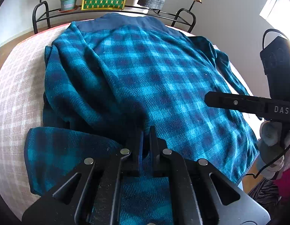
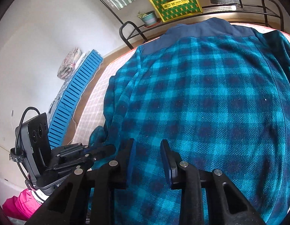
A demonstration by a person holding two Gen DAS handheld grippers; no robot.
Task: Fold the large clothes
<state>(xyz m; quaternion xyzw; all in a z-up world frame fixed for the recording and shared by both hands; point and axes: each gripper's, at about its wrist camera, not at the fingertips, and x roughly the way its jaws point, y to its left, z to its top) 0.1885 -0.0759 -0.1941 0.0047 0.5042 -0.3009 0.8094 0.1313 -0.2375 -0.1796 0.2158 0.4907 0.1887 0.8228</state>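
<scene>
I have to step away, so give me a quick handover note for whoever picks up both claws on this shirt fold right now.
Left claw: shut on a fold of the plaid shirt at its near left edge, where a flap of cloth is bunched beside it.
Right claw: jaws apart over the near part of the shirt's body; whether the pads pinch cloth cannot be told.
Shirt: spread back-up on the checked bed cover, collar at the far end.
Done: left side partly drawn in.
Left: the right sleeve side, then probably folding hem to collar.
</scene>
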